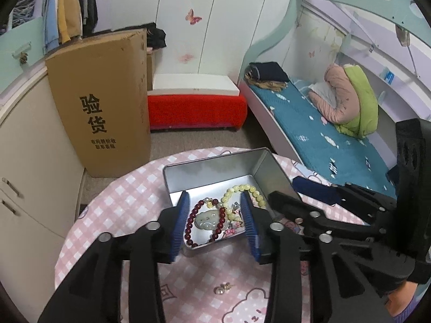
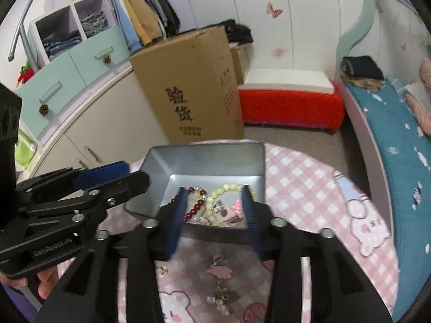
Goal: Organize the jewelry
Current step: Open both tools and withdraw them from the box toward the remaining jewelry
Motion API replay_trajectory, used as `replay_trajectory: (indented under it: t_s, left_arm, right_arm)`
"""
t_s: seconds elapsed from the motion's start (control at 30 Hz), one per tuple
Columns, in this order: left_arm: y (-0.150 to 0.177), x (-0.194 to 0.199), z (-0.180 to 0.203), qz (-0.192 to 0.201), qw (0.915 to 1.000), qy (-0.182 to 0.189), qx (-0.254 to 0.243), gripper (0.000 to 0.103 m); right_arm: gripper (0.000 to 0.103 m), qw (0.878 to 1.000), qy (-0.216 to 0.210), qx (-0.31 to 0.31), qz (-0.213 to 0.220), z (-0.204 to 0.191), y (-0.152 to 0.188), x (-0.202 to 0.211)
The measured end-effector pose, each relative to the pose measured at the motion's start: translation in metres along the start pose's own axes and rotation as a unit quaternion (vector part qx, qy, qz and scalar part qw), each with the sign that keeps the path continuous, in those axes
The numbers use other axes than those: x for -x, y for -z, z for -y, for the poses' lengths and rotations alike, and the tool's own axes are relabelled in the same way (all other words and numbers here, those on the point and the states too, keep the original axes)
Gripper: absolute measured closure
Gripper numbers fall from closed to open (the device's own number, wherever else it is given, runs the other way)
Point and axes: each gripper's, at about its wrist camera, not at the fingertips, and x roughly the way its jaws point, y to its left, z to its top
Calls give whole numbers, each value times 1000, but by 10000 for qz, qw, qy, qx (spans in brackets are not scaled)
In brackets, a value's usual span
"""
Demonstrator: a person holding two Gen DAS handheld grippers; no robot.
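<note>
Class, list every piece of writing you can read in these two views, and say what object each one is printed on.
"验货": large black characters on the cardboard box.
Two smaller lines beneath them on the box: too small to read surely.
"GenRobot.AI": on the black body of the left gripper, seen in the right wrist view.
Small print on the box's side panel: unreadable.

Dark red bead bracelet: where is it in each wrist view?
Left wrist: the dark red bead bracelet lies lower centre, in the open silver metal tin, ringing a pale green pendant.
Right wrist: bracelet sits centre-left in the tin, partly hidden by a blue finger pad.
Shared landmark: the yellow bead bracelet beside it.
</note>
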Motion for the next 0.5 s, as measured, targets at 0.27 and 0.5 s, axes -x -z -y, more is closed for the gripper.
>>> replay_trajectory:
  t_s: [0.27,0.5]
  left_arm:
    - [20,44,-1,426,9990,-9,136,35]
    - [46,56,0,523,9983,-248,114,34]
  right_arm:
    - [56,9994,194,-47,280,4,17,46]
    - [47,9983,419,-121,393,8,43,67]
